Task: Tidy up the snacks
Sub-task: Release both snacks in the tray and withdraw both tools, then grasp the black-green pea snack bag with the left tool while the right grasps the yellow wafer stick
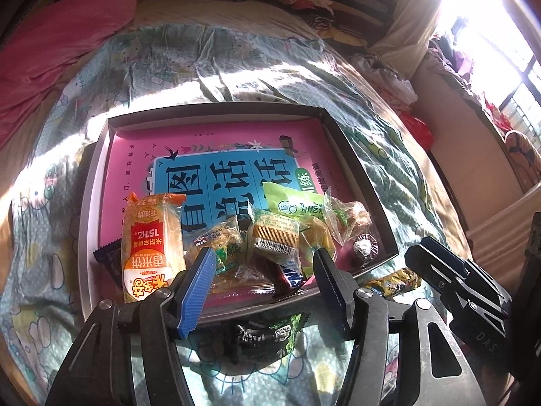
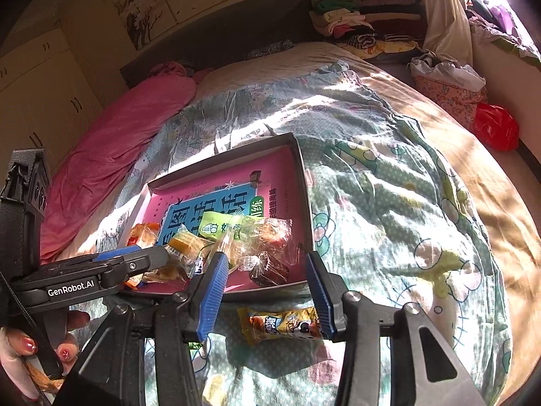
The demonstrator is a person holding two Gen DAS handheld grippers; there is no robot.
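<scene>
1. Now the left gripper hangs over the near edge of the box, its blue pads spread apart with nothing pinched between them.
2. Below it, on the quilt just outside the box, lies a dark-and-green packet.
3. The right gripper hovers over the quilt just beside the near wall of the box, jaws apart and holding nothing.
4. A yellow packet lies flat on the quilt beneath it, between the pads as seen from the right wrist; whether the right pad touches it I cannot tell.
5. The box sits on the quilt, with a pink book lying flat as its floor.
6. The snacks are heaped at the near end of the box: an orange rice-cracker pack at the left, a barcoded pack in the middle, a green pack behind it, and a foil-wrapped sweet at the right.
7. In the right wrist view, a hand with red nails grips the left gripper's handle.
</scene>
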